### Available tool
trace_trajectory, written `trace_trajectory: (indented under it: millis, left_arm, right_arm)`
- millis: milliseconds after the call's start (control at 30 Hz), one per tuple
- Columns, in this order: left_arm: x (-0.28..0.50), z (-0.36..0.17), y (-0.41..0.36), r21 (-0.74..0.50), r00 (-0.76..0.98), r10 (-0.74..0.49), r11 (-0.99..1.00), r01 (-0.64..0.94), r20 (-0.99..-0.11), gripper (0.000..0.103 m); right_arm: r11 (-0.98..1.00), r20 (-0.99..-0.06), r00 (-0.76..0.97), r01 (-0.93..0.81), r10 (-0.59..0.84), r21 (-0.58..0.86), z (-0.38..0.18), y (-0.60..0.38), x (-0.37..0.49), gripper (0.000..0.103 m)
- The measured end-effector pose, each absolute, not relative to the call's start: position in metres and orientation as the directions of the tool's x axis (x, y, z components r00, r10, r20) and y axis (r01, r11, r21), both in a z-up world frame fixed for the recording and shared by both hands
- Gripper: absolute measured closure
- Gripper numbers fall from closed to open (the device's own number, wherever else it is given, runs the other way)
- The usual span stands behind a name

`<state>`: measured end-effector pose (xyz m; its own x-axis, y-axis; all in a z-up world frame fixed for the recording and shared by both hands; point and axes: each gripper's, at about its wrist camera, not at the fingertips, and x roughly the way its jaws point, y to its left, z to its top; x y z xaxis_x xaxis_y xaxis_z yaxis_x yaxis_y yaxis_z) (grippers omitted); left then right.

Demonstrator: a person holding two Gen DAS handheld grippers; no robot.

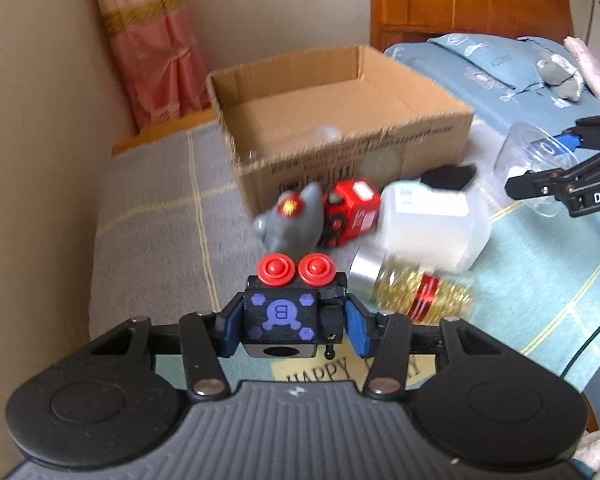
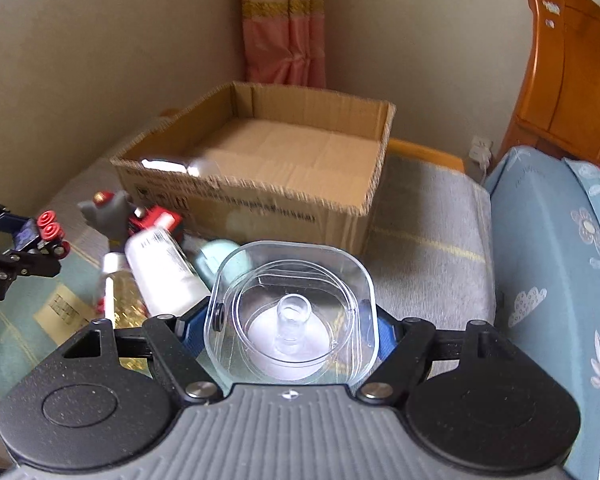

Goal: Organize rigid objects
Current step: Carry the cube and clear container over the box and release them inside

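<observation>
My left gripper [image 1: 290, 322] is shut on a black toy cube [image 1: 280, 320] with two red buttons and a purple B, held above the bed; it also shows in the right wrist view [image 2: 40, 236]. My right gripper [image 2: 290, 320] is shut on a clear plastic container [image 2: 290, 312], which also shows in the left wrist view [image 1: 536, 160]. An open cardboard box [image 1: 340, 148] [image 2: 260, 200] stands ahead. In front of it lie a grey toy [image 1: 290, 220], a red cube [image 1: 352, 212], a white bottle [image 1: 432, 224] and a jar of gold tinsel [image 1: 412, 288].
Everything rests on a bed with a grey checked blanket [image 1: 156, 216] and a blue pillow [image 2: 556, 264]. A wooden headboard [image 2: 572, 80] stands at the right, a wall and pink curtain [image 2: 284, 32] behind. A pale green object [image 2: 216, 260] lies by the box.
</observation>
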<state>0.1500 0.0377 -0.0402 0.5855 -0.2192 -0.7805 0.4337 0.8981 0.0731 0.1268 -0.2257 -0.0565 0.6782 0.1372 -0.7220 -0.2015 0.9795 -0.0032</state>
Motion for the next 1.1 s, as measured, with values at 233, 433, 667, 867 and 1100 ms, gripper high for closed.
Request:
trace_trajectory:
  millis: [233,433,667,867,1100]
  left_arm:
    - [0.167,0.001,0.029,0.067,0.609,-0.263,0.884,0.463,-0.748,0.053]
    - [0.201,0.023,0.01,0.087,0.626,-0.277,0.869,0.486,-0.729,0.053]
    - [0.255,0.027,-0.012,0.09,0.624,-0.283,0.863,0.496,-0.729,0.053]
    - [0.298,0.017,-0.028,0.119,0.625,-0.259,0.86,0.497,-0.737,0.053]
    - [0.336,0.001,-0.035,0.124,0.631,-0.228,0.878,0.463,-0.742,0.046]
  right_arm:
    - [0.97,-0.675,0.725,-0.238,0.141,-0.052,-0.028,-0.22,0.13,0.022]
    - [0.965,-0.634,0.755,-0.257,0.168,-0.052,-0.007,-0.22,0.143,0.022]
    - [0.962,-0.624,0.758,-0.27,0.19,-0.035,0.006,-0.222,0.17,0.022]
    - [0.964,-0.631,0.755,-0.264,0.178,-0.043,0.008,-0.221,0.192,0.022]
    - [0.969,-0.645,0.746,-0.246,0.166,-0.036,0.004,-0.225,0.213,0.022]
